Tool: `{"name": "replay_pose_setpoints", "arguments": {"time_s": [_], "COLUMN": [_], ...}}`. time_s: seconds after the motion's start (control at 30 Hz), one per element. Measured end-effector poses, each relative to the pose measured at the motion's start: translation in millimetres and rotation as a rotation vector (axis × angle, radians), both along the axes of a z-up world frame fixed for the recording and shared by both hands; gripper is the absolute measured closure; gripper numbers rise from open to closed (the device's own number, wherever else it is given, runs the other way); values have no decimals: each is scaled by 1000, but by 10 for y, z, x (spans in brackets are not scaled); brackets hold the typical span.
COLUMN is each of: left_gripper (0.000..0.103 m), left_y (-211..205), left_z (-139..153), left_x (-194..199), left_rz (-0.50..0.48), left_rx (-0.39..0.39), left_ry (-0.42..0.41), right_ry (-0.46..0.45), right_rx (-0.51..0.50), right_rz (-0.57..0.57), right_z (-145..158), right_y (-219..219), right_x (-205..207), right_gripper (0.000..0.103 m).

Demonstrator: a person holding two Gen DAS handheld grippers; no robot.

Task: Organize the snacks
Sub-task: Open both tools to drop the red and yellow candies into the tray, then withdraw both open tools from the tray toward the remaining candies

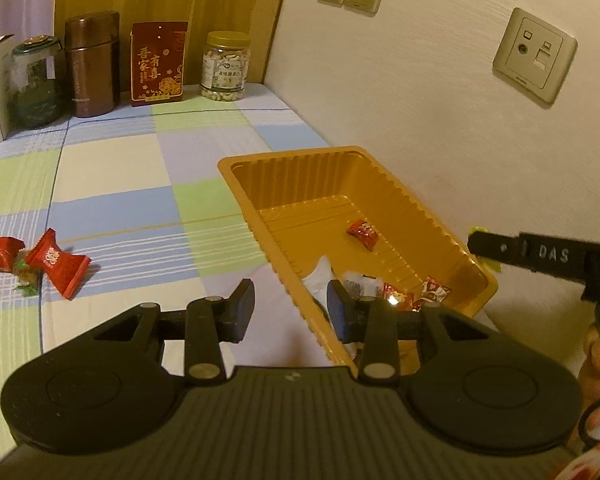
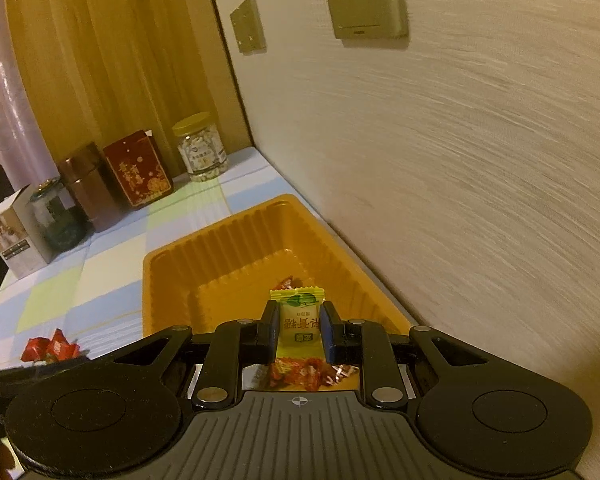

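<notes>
Glossy ribbed plastic tray (image 1: 380, 184); checked cloth (image 1: 112, 168) (matt); foil-shiny candies (image 1: 58, 262).

one orange tray (image 1: 440, 208), two red candies (image 1: 58, 262) loose near the tablecloth's left edge, one yellow-green candy (image 2: 298, 316), two jars (image 1: 225, 66), one brown canister (image 1: 92, 64), one red box (image 1: 158, 62), three wall plates (image 1: 534, 54).

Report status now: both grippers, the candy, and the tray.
Left gripper open, empty, at tray's near edge. Right gripper shut on yellow candy, above orange tray. Red candies still on cloth. Nothing blocking.
</notes>
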State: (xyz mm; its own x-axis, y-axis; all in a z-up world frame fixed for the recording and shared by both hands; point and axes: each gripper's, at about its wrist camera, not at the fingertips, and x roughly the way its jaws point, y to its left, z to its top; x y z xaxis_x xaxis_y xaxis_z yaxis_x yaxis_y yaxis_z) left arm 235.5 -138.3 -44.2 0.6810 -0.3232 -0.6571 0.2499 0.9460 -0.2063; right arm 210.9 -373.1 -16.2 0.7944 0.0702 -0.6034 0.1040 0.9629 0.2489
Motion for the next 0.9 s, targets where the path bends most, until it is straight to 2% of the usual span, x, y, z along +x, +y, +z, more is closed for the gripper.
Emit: {"name": "replay_pose_setpoints", "arguments": {"time_s": [0.13, 0.23, 0.33, 0.43, 0.67, 0.9], "left_gripper": [68, 68, 67, 66, 64, 58], "left_y": [65, 106, 164, 217, 383, 569], "left_z": [-8, -13, -6, 21, 122, 277], "left_x": [-13, -30, -83, -184, -468, -822], "left_rz": [12, 21, 30, 49, 78, 103], "left_rx": [-13, -17, -16, 13, 5, 23], "left_ry": [-1, 1, 1, -14, -15, -23], "right_ry": [3, 8, -8, -12, 13, 7], "right_rx": [10, 60, 95, 100, 122, 108], "right_rz": [18, 44, 31, 20, -23, -9], "right_z": [-15, -39, -34, -13, 61, 214], "right_y": [42, 38, 11, -4, -33, 178], "right_x": [68, 134, 132, 81, -200, -616], "right_gripper": [81, 78, 41, 40, 40, 40]}}
